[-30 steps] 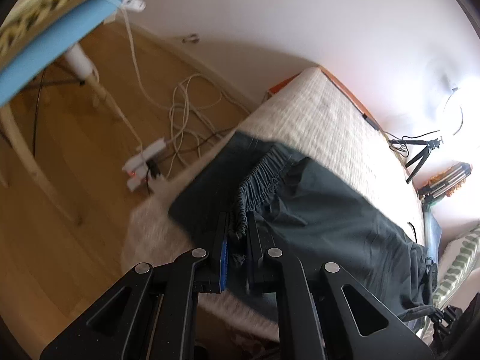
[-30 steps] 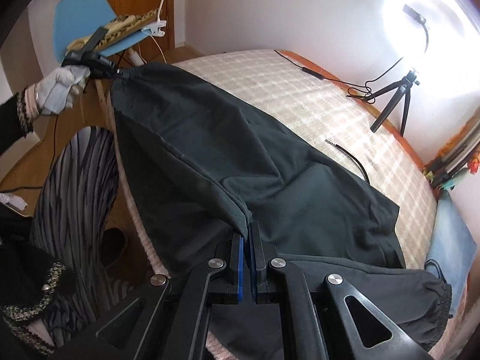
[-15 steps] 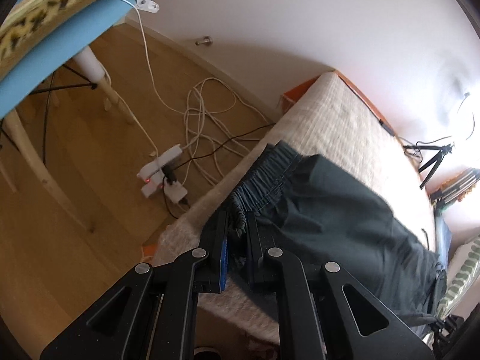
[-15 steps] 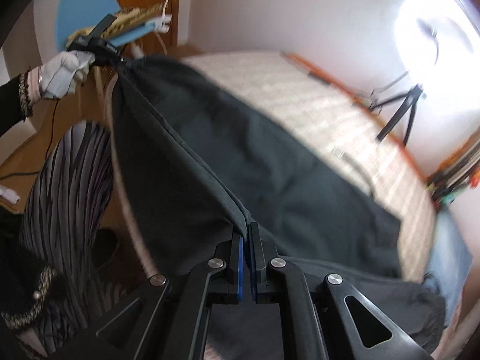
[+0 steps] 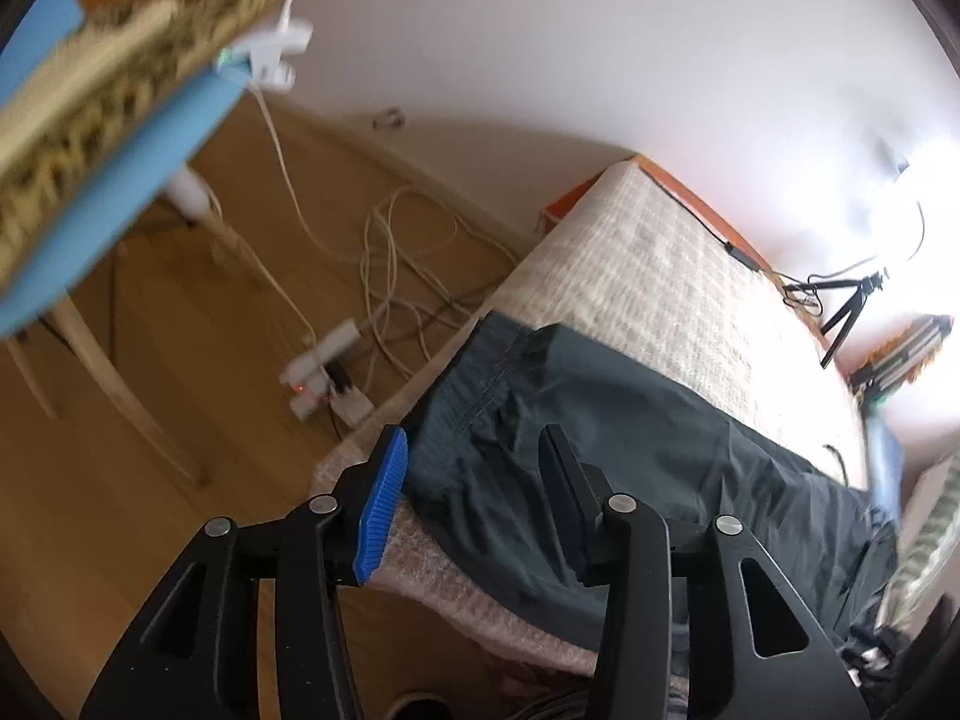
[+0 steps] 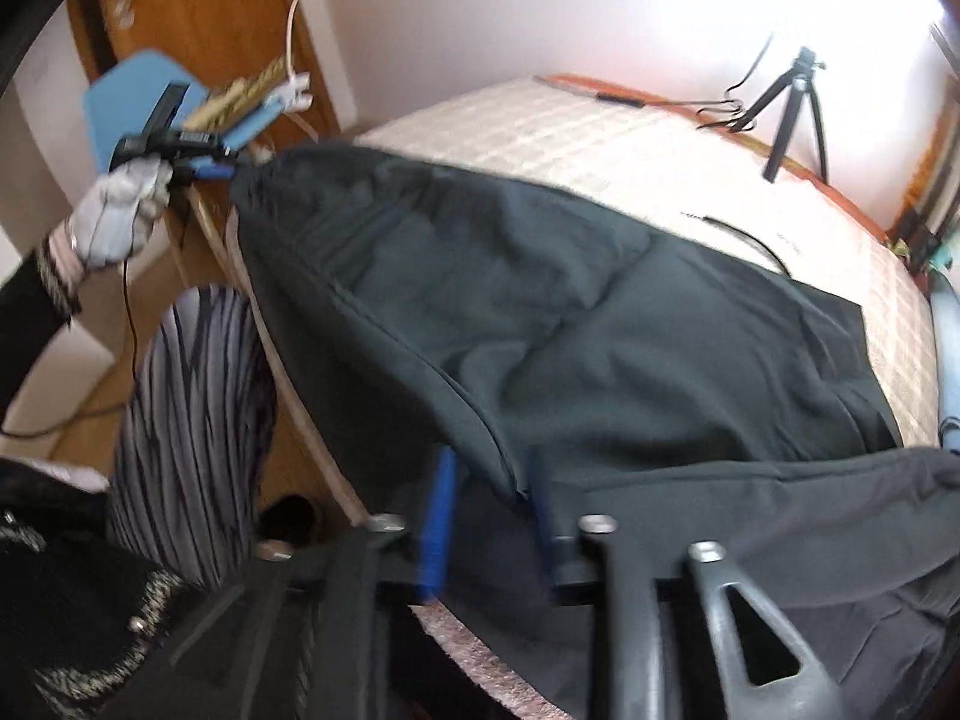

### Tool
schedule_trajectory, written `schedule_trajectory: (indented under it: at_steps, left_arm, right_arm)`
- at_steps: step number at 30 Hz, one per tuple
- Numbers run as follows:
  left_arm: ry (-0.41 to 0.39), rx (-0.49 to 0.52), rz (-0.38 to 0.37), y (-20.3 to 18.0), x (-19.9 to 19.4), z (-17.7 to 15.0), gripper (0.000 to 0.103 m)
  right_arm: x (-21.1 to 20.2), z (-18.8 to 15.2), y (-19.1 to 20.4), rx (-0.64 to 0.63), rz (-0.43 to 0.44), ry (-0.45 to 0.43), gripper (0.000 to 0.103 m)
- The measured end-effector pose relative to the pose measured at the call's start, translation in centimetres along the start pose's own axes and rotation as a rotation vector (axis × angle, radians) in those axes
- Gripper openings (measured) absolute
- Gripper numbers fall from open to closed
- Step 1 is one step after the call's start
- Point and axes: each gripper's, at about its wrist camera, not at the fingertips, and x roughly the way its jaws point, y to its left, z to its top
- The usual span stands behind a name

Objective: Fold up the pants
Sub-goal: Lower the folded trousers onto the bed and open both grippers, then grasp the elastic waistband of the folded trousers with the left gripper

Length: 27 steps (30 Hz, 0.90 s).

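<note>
2 views are recorded. the bed (image 5: 678,276) is seen as the largest item, covered by a pale checked spread and running toward a white wall. the pants (image 5: 630,444), dark grey, are spread across the near part of the bed, with the elastic waistband at the bed's corner in the left wrist view and the fabric draped over the near edge. in the right wrist view the pants (image 6: 600,324) are seen lying creased and slack over the mattress.

the left gripper (image 5: 474,480) is seen with its jaws spread apart, released, the waistband region lying between and below them; no cloth is pinched. the right gripper (image 6: 489,501) is likewise held with its jaws parted, and a folded edge of the pants sits in the gap without being clamped. the view is blurred.

a blue chair (image 5: 114,180) is noted beside the bed, with a patterned cushion on its seat. a small black tripod (image 6: 792,114) stands on the far side of the bed. a white power strip (image 5: 324,378) with tangled cables is noted on the wooden floor. the gloved left hand (image 6: 120,216) is visible in the right wrist view, at the waistband end of the pants.
</note>
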Motion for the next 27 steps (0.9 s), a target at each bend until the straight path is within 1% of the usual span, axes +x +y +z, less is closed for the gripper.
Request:
schedule_trajectory:
  at_steps: [3, 5, 7, 9, 11, 13, 14, 16, 18, 20, 24, 27]
  left_arm:
    - [-0.046, 0.034, 0.002, -1.5, -2.0, 0.4, 0.051]
    - [-0.074, 0.061, -0.017, -3.1, -3.3, 0.6, 0.052]
    - [-0.093, 0.093, -0.062, -5.4, -4.4, 0.8, 0.052]
    - [-0.093, 0.139, -0.117, -8.0, -5.0, 0.7, 0.052]
    - [-0.088, 0.200, -0.167, -11.0, -5.2, 0.5, 0.054]
    - [-0.075, 0.241, -0.230, -14.0, -5.2, 0.2, 0.057]
    - [-0.058, 0.257, -0.273, -15.8, -5.0, 0.1, 0.057]
    - [-0.029, 0.289, -0.333, -18.4, -4.6, -0.2, 0.057]
    - [-0.009, 0.335, -0.372, -21.3, -4.2, -0.7, 0.057]
    - [0.012, 0.373, -0.414, -24.1, -3.9, -1.3, 0.057]
    - [0.075, 0.437, -0.518, -29.4, -2.7, -3.0, 0.057]
    - [0.120, 0.506, -0.555, -33.8, -2.0, -4.9, 0.057]
  right_arm:
    - [-1.8, -0.2, -0.5, 0.050, 0.023, -0.050, 0.043]
    - [-2.9, -0.3, -1.2, 0.090, 0.013, -0.079, 0.048]
    - [-4.2, -0.6, -2.1, 0.135, 0.007, -0.104, 0.049]
    - [-5.3, -1.0, -3.2, 0.180, -0.016, -0.124, 0.050]
    - [-6.7, -1.7, -4.4, 0.236, -0.043, -0.150, 0.052]
    - [-8.1, -2.4, -5.6, 0.294, -0.064, -0.176, 0.054]
    - [-8.7, -2.8, -6.1, 0.325, -0.079, -0.186, 0.056]
    - [-10.0, -3.7, -7.0, 0.366, -0.107, -0.202, 0.056]
    - [-11.3, -4.7, -7.7, 0.397, -0.136, -0.217, 0.058]
    - [-12.6, -5.6, -8.4, 0.430, -0.172, -0.229, 0.062]
    - [-14.7, -7.5, -10.0, 0.503, -0.216, -0.260, 0.064]
    - [-16.2, -8.9, -10.9, 0.548, -0.271, -0.274, 0.066]
